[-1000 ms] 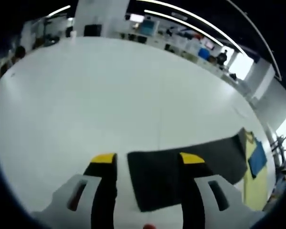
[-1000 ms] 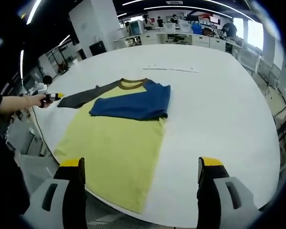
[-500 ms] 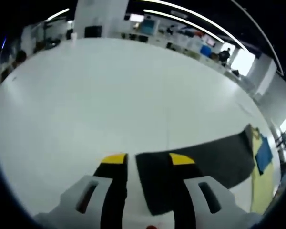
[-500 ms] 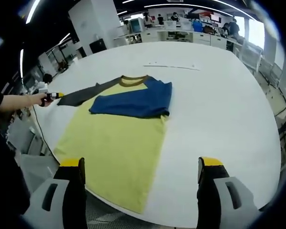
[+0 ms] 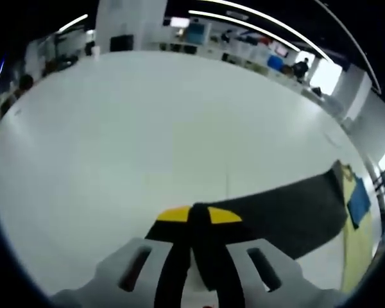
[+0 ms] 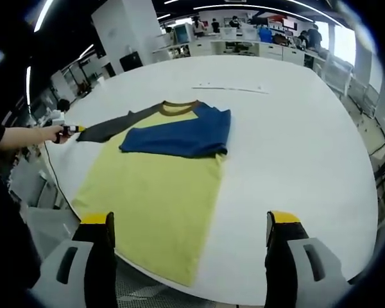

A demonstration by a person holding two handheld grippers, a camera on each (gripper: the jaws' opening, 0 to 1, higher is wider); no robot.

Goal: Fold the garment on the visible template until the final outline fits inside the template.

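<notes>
While left gripper (image 5: 199,215) pinches dark sleeve (image 5: 289,208) cuff at lower centre, right gripper (image 6: 189,228) hangs open, empty; shirt (image 6: 157,186) lies mid-frame on white table (image 6: 295,135). Risk: thin pinch slips mid-fold, sleeve drops askew.

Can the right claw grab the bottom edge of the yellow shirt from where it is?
Probably yes. The right claw is open, and the shirt's bottom edge lies on the table just ahead between its jaws, with nothing in the way. It likely needs to move down a little.
</notes>
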